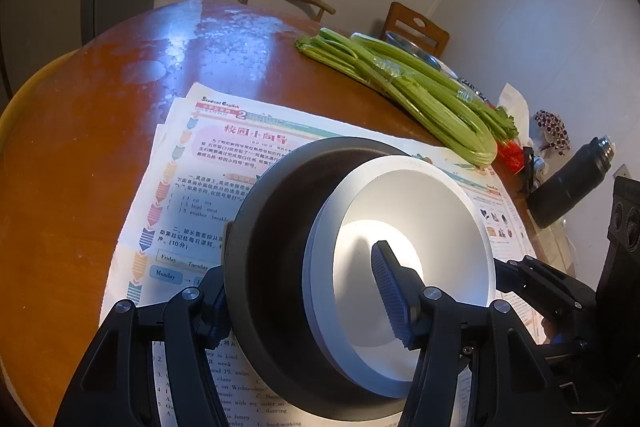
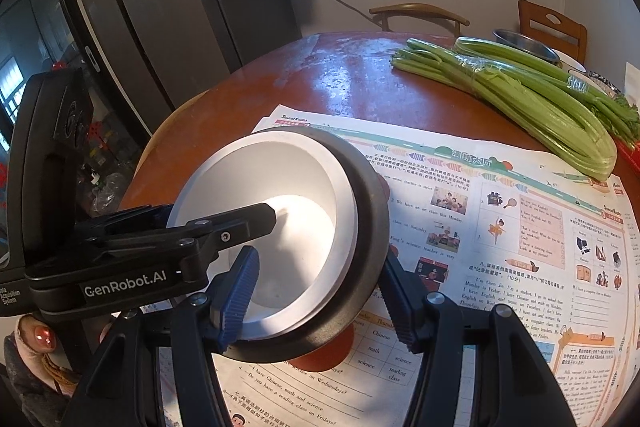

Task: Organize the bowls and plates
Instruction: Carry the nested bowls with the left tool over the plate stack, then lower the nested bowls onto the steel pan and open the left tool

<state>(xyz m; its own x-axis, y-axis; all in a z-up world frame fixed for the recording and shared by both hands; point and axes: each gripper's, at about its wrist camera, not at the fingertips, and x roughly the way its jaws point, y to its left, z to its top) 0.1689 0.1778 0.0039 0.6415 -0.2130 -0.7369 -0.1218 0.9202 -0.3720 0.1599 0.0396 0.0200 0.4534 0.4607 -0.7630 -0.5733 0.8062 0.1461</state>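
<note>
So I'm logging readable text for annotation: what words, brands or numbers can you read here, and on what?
"GenRobot.AI" on the left gripper body, seen from the right wrist.
"Student English" heading the newspaper.
"Monday", "Friday", "Tuesday", "(10分)" on the same newspaper.
"校园小向导" is its red headline.
"We have an art class this Monday" in the right wrist view.
"Chinese", "math", "science", "reading class" in its table.
Smaller print is too blurred to read.

The bowl (image 1: 404, 267) sits nested in the pot (image 1: 272, 267) on the newspaper (image 1: 192, 163) — celery (image 1: 420, 91) lies behind, to the right.
</note>
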